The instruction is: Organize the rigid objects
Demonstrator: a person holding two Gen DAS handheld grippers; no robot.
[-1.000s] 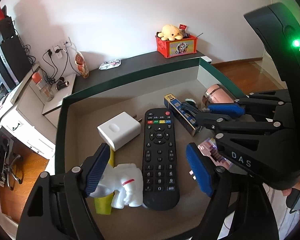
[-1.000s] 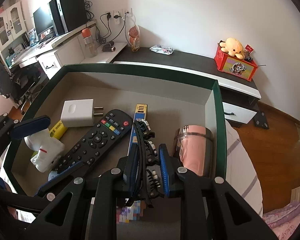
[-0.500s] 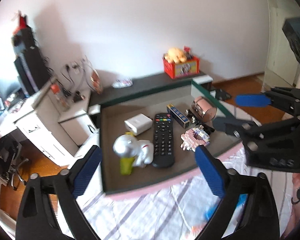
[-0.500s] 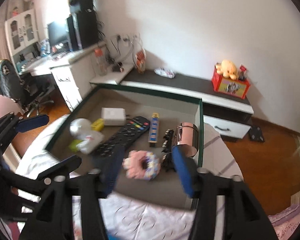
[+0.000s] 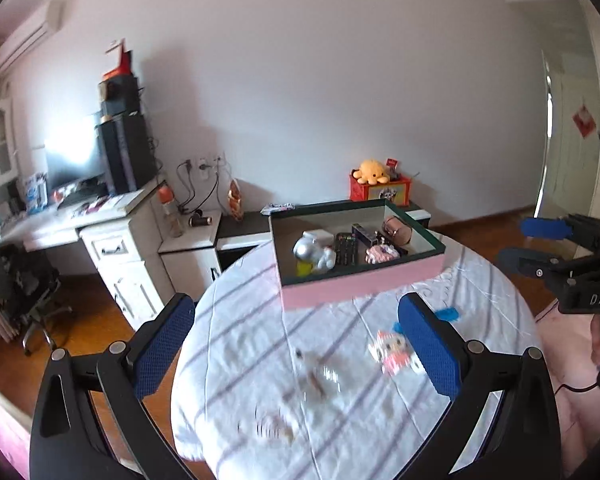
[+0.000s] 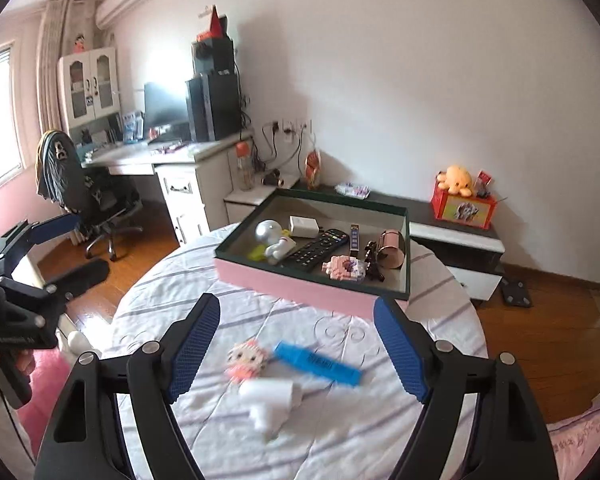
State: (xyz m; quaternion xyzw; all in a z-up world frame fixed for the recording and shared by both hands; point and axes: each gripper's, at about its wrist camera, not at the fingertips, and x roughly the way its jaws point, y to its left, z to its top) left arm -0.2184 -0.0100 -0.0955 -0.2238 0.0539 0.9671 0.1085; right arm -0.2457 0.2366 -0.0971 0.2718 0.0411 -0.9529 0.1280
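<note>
Now both grippers hang above the round bench (image 6: 180, 292), well back from the pink box (image 6: 312, 288). Left gripper (image 5: 296, 344) is spread wide, nothing between its pads; its jaws have just been opening. Right gripper (image 6: 296, 344) is also wide and empty, jaws just opened. Box holds a remote (image 6: 316, 248), astronaut figure (image 6: 274, 240), white charger (image 6: 303, 227), pink cup (image 6: 392, 248). On the cloth under the right gripper lie a pixel doll (image 6: 246, 360), blue bar (image 6: 318, 364), and a blurred white item (image 6: 268, 400).

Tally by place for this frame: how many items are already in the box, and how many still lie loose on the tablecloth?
In the box: 7 (astronaut figure, yellow item, white charger, remote, blue stick, pink cup, pink block toy)
On the tablecloth: 3 (block doll, blue bar, white item)
Total: 10
</note>
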